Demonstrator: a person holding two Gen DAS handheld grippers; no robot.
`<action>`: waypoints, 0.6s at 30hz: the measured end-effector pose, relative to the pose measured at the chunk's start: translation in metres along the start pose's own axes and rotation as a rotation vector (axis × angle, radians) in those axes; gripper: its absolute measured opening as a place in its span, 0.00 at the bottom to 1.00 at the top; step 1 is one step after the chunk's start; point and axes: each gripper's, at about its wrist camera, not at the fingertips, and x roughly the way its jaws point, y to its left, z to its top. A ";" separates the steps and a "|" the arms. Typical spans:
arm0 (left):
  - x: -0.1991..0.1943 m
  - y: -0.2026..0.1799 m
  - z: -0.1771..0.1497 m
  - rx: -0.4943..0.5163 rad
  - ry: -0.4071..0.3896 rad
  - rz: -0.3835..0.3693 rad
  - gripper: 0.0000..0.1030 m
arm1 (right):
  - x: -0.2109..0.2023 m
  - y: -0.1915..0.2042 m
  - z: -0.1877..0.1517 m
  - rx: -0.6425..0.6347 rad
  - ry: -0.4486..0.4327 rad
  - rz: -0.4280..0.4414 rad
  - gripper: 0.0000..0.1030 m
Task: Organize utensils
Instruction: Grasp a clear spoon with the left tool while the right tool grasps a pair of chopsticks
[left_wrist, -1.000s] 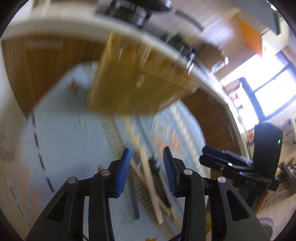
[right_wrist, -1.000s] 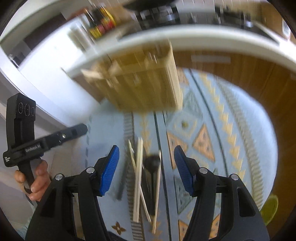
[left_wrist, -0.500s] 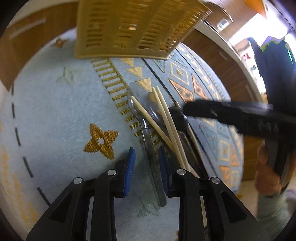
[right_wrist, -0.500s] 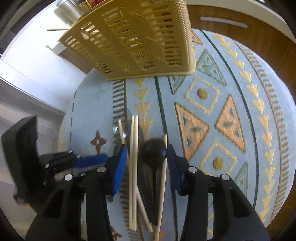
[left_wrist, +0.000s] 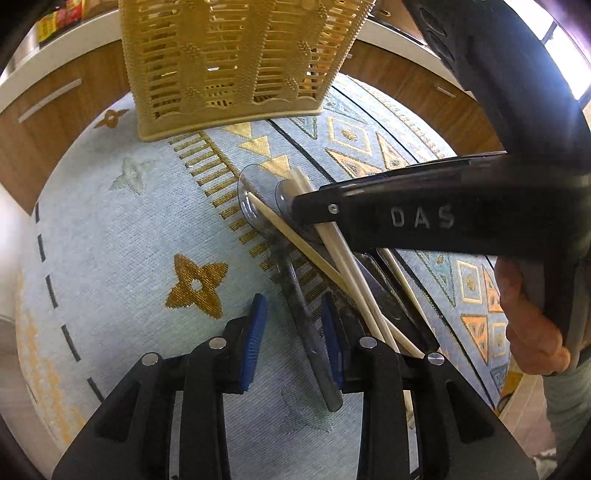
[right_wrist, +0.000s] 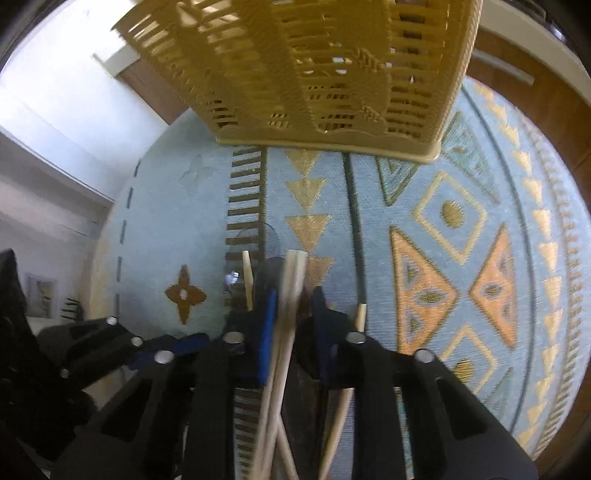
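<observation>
On a round desk under a blue patterned cloth (left_wrist: 122, 236), a yellow slatted basket (left_wrist: 229, 62) stands at the far edge while a loose heap of utensils lies near the middle, toward the near edge. Both tools tip steeply down into that heap. The right gripper (right_wrist: 293, 314) has just been closing, and its blue fingers (right_wrist: 266, 332) now pinch a pair of wooden chopsticks (right_wrist: 291, 295); a clean lift would keep the pair parallel and leave behind the stray chopstick (right_wrist: 360, 314) lying just beside the fingers on the right. The left gripper (left_wrist: 291, 332) stands partly open, its fingers astride the handle of a clear plastic spoon (left_wrist: 306, 321) without pressing it. A good grasp there would close squarely on the handle alone, clear of the chopsticks crossing the spoon's bowl. The person's right hand (left_wrist: 532, 325) grips its tool at the desk's right edge.
</observation>
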 end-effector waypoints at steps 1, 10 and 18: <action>0.000 -0.002 0.000 0.005 0.001 0.012 0.27 | -0.002 0.003 -0.001 -0.022 -0.021 -0.038 0.12; 0.007 -0.028 -0.002 0.067 -0.024 0.182 0.12 | -0.023 -0.006 -0.011 -0.033 -0.097 -0.103 0.08; -0.015 0.020 -0.011 -0.102 -0.081 0.165 0.05 | -0.024 -0.047 -0.015 0.032 -0.094 -0.137 0.08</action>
